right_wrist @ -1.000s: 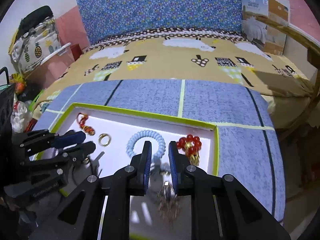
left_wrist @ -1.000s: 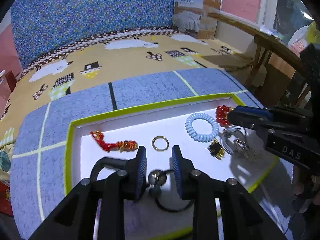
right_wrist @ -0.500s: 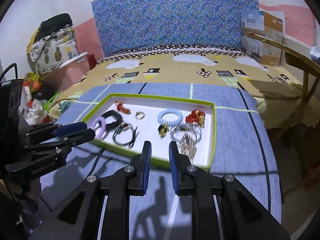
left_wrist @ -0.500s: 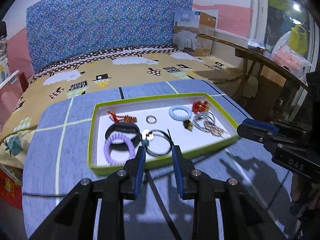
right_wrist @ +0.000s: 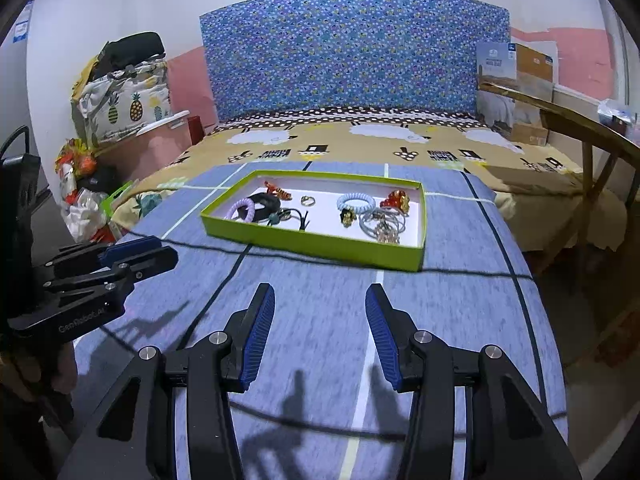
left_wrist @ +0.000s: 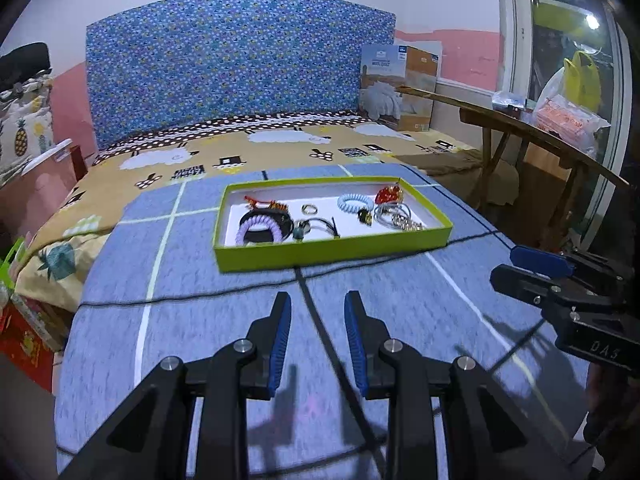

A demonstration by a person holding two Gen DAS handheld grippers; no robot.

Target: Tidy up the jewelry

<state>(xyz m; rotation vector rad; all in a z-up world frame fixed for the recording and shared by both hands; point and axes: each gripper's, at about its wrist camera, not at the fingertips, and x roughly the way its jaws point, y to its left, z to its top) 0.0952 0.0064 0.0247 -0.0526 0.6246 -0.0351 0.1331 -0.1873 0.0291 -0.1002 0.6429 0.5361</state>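
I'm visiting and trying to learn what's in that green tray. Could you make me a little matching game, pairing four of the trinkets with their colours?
Things:
1. coiled hair tie
2. bead bracelet, far right corner of the tray
3. small ring
4. braided band, left end

Colours:
A. lilac
B. gold
C. light blue
D. red

Pairs: 1-C, 2-D, 3-B, 4-A
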